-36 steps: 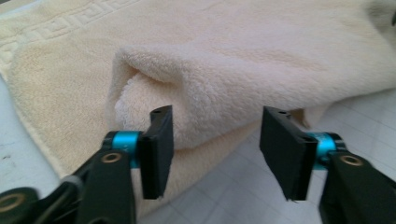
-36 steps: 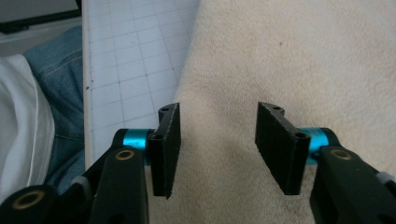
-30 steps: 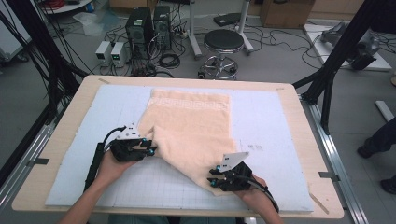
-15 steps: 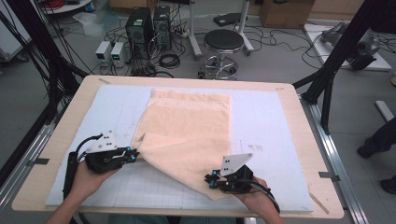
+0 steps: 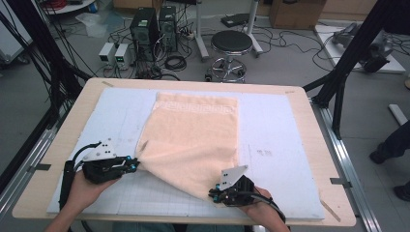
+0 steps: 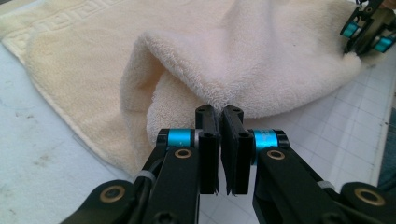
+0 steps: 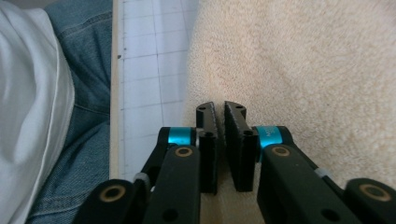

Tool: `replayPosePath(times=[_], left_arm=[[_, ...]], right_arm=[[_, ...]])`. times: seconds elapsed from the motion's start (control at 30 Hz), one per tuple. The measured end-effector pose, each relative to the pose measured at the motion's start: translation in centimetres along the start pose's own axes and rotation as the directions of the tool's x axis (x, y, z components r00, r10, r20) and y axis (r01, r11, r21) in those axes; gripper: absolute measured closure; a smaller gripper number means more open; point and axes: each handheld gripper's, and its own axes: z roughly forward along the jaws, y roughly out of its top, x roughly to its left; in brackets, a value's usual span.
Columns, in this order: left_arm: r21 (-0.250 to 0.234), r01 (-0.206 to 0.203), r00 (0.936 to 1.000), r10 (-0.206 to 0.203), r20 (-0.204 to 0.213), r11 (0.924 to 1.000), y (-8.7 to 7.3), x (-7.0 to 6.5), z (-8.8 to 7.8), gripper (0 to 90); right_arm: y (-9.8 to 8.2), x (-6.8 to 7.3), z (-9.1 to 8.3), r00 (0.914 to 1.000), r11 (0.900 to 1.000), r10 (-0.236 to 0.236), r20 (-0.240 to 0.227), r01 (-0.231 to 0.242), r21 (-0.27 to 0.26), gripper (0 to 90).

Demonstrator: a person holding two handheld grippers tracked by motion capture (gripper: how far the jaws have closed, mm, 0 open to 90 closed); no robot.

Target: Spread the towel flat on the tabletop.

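Towel (image 5: 196, 137): cream terry cloth with a key-pattern border along its far hem, lying on the pale gridded mat (image 5: 285, 145) over the middle of the table (image 5: 72, 113); its far edge lies flat toward the table's far edge, its near part is drawn into a point toward the near edge.
Left gripper (image 5: 129, 165): near the table's near-left corner, held in the person's left hand (image 5: 84, 188); the fingers are pressed together on a fold of the towel's left near corner, which in the left gripper view (image 6: 219, 112) rises as a puffed, doubled ridge just above the tips.
Right gripper (image 5: 212, 195): at the near edge, right of centre, in the right hand (image 5: 256, 210); the fingers pinch the towel's near tip, and in the right gripper view (image 7: 219, 108) the cloth passes between the almost-closed pads, a thin gap showing at the tips.
Cloth between grippers: stretched as a slanted edge, lifted slightly at the left.
Step in hand (judged): both near corners gripped, the towel ready to be folded or spread.
Next move (judged): carry both corners together at equal height, keeping the edge taut, so that no crease forms and neither corner slips.
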Motion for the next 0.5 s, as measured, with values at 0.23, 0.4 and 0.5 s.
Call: replayPosePath(times=[0.23,0.4,0.5], left_arm=[[0.007,-0.008,0.9997,0.008,0.021,0.9999,2.0,0.1,-1.2,85.0],[0.017,0.036,0.9991,-0.036,-0.024,0.9992,5.2,3.4,2.2,84.6],[0.034,0.086,0.9946,-0.084,-0.062,0.9957,6.0,5.8,5.3,84.2]], right_arm=[[2.3,-0.1,-3.8,0.9987,0.992,-0.021,0.046,0.026,-0.12,85.1],[4.5,-3.8,-6.3,0.9847,0.99,0.006,0.174,0.018,-0.136,84.7],[4.4,-7.8,-6.1,0.9772,0.988,0.096,0.189,-0.07,-0.14,84.2]])
